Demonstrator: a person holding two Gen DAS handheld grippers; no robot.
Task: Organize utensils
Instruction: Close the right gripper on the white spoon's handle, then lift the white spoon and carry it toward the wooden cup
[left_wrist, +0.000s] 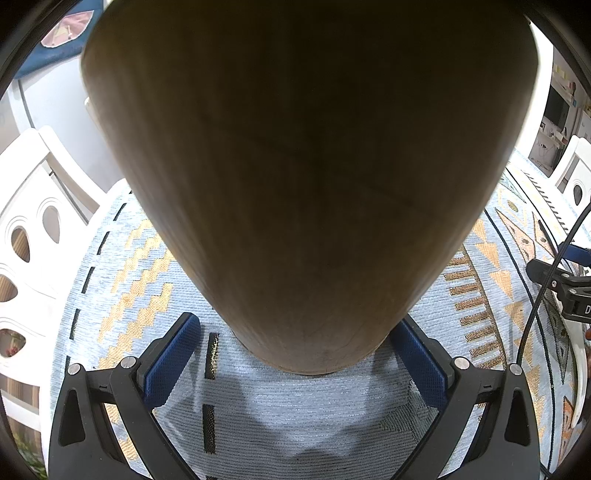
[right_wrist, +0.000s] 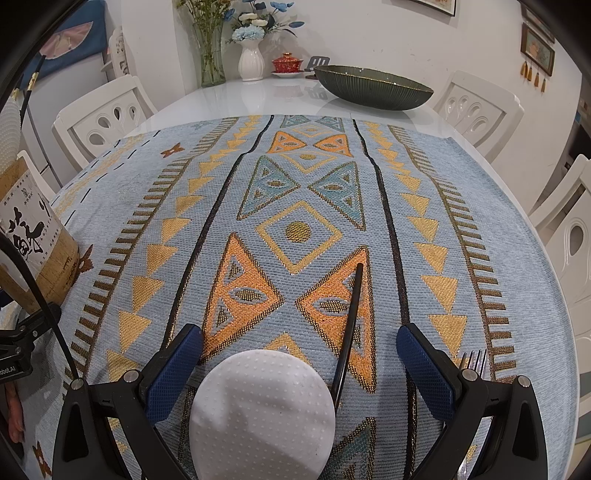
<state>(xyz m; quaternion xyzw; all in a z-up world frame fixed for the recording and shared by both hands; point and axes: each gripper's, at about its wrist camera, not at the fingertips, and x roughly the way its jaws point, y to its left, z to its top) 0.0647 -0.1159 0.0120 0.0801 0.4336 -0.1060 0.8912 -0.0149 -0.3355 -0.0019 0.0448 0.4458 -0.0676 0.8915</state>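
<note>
A brown bamboo utensil holder (left_wrist: 306, 184) fills the left wrist view and stands upright on the patterned cloth. My left gripper (left_wrist: 295, 350) is open around its base; the right pad (left_wrist: 417, 358) is at its wall, and the left pad (left_wrist: 173, 354) stands a little off. In the right wrist view the same holder (right_wrist: 37, 243) stands at the far left with a white dotted piece above it. My right gripper (right_wrist: 299, 350) is open over a white dotted paddle (right_wrist: 262, 410) and a thin black curved handle (right_wrist: 351, 321). Fork tines (right_wrist: 473, 360) show beside the right finger.
The blue patterned cloth (right_wrist: 306, 177) covers the near part of a white table (right_wrist: 258, 96). At the far end stand a dark ribbed bowl (right_wrist: 373, 86), a white flower vase (right_wrist: 251, 61) and a red lidded cup (right_wrist: 286, 62). White chairs (right_wrist: 107, 118) ring the table.
</note>
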